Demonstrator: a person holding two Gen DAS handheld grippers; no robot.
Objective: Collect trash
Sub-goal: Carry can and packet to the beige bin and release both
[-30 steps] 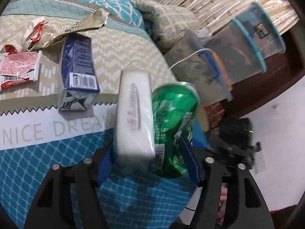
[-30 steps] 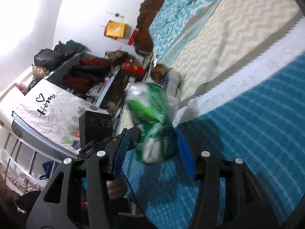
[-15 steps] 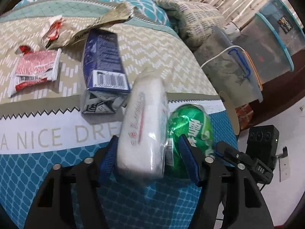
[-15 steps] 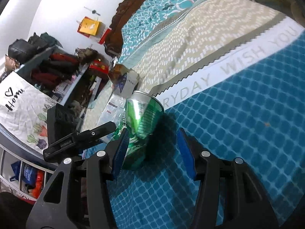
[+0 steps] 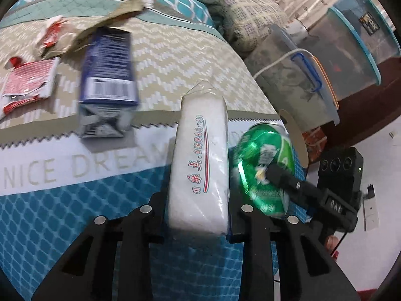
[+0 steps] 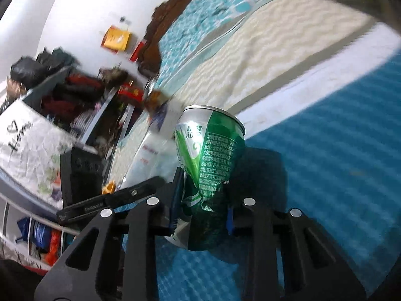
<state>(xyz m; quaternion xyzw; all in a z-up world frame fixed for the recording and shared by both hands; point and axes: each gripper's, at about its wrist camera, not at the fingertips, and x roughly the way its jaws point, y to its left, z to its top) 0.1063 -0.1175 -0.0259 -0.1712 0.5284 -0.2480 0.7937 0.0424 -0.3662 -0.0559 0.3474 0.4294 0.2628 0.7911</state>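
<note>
Left wrist view: left tool (image 5: pixel 198 222), jaws just closed in, clamps a white plastic-wrapped pack (image 5: pixel 200 165) above the bed (image 5: pixel 62 213). Blue carton (image 5: pixel 107 82) and red wrappers (image 5: pixel 27 85) lie farther up the cover. Right wrist view: right tool (image 6: pixel 200 215), jaws also just closed in, grips a dented green can (image 6: pixel 210 160), which sits just beside the pack.
</note>
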